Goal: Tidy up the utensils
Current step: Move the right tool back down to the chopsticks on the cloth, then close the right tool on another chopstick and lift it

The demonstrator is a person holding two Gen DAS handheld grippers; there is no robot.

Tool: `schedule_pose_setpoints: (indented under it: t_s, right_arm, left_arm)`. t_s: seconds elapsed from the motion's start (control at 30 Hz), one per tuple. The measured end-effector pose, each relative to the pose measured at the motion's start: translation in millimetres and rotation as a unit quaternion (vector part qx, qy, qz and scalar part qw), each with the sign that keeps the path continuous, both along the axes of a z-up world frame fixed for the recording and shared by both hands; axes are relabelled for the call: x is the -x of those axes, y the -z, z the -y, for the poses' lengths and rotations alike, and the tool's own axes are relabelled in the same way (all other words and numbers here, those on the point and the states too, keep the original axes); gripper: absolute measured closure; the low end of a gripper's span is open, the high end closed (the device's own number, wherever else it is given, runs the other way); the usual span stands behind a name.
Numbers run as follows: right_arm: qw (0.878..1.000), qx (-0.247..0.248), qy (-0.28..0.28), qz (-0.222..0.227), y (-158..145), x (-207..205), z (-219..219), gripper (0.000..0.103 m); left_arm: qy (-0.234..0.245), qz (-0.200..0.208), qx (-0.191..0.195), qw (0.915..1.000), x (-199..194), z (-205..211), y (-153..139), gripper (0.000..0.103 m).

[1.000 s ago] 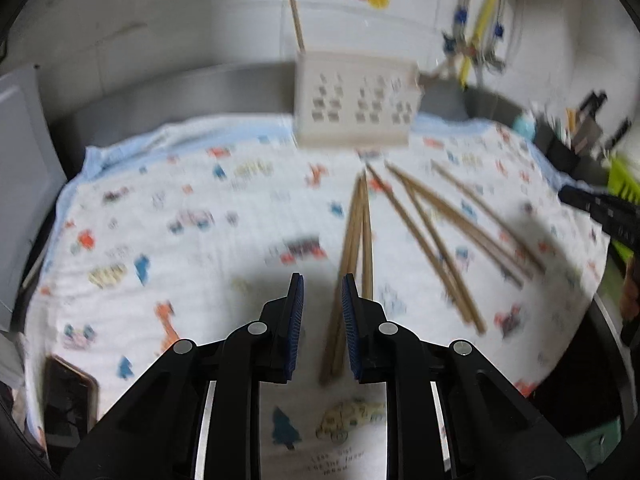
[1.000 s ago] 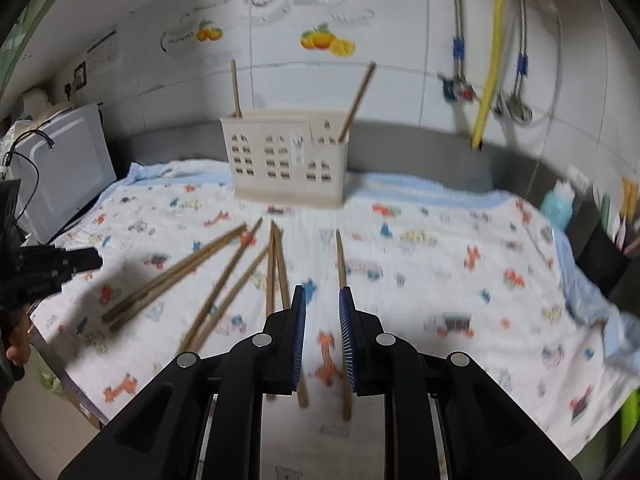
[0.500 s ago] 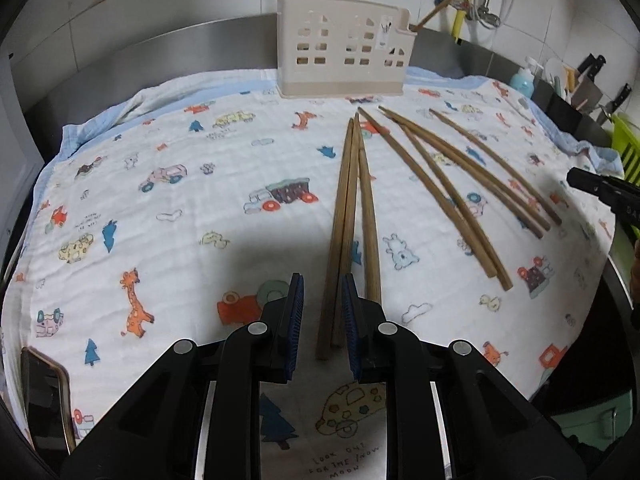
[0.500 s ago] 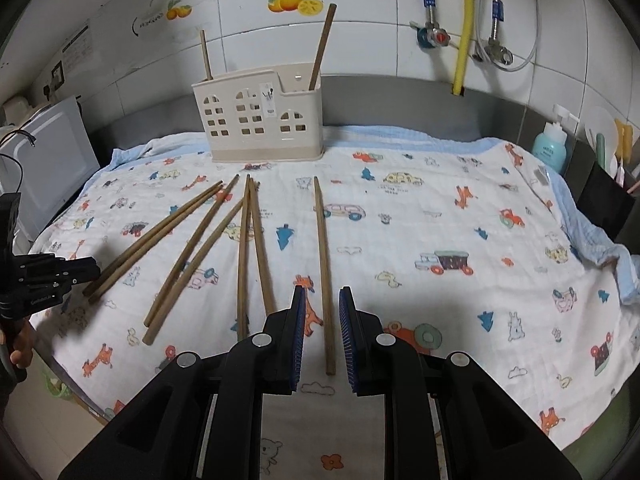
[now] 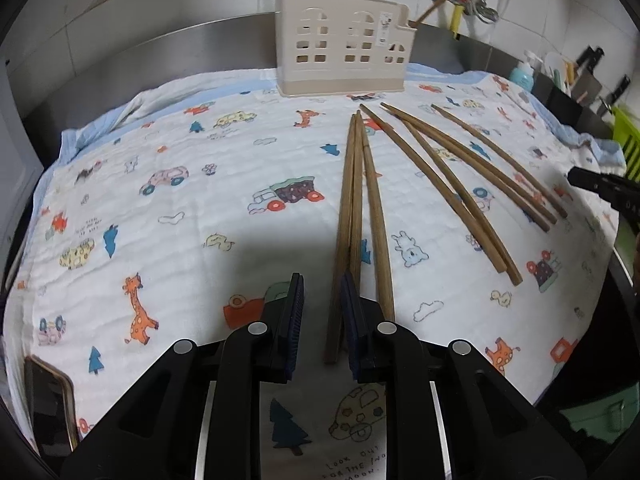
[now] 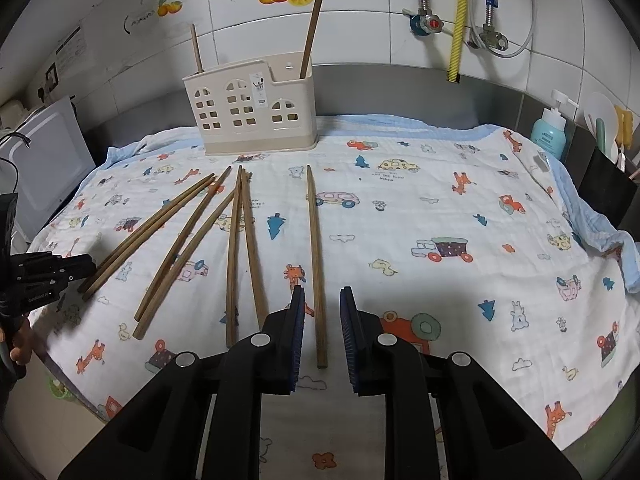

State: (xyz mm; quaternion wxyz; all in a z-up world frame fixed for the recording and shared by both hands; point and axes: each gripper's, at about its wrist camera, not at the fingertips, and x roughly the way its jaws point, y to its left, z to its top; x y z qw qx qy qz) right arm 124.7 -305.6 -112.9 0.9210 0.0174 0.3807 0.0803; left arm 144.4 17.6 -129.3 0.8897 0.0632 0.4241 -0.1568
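Note:
Several wooden chopsticks (image 5: 354, 208) lie on a cartoon-print cloth (image 5: 160, 200) in front of a cream utensil holder (image 5: 340, 56). My left gripper (image 5: 322, 280) hovers low over the near ends of three close-lying chopsticks, jaws a narrow gap apart and pressing on nothing. In the right wrist view, my right gripper (image 6: 322, 292) stands likewise, with the near end of a lone chopstick (image 6: 314, 240) lying on the cloth in line with its gap. The holder (image 6: 252, 108) has two chopsticks (image 6: 310, 32) standing in it. Each gripper shows at the edge of the other's view.
A phone (image 5: 50, 404) lies at the cloth's near left corner. A white appliance (image 6: 44, 160) stands left of the cloth, and a soap bottle (image 6: 550, 128) and a dark rack are on the right. Pipes (image 6: 456, 20) run down the tiled back wall.
Both grippers have sunk toward the cloth and closer to the chopsticks' near ends. The jaws keep the same narrow gap. The chopsticks have not moved.

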Motion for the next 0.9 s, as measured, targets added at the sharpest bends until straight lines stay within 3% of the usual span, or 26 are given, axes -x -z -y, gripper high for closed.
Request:
schedule_pose_setpoints:
  t_s: [0.27, 0.4, 0.53, 0.9]
  right_arm:
    - [1.000, 0.001, -0.001, -0.003, 3, -1, 0, 0.085]
    - [1.000, 0.001, 0.001, -0.008, 8, -3, 1, 0.085]
    - [1.000, 0.000, 0.001, -0.012, 12, -4, 2, 0.085]
    - [1.000, -0.002, -0.010, -0.028, 27, -13, -5, 0.085]
  left_arm:
    - [-0.022, 0.016, -0.031, 0.9991, -5, 0, -2, 0.084]
    - [-0.014, 0.009, -0.014, 0.9998, -4, 3, -1, 0.084]
    - [-0.005, 0.012, -0.027, 0.9995, 0, 12, 6, 0.084]
    - [-0.028, 0.011, -0.003, 0.9996, -4, 6, 7, 0.089]
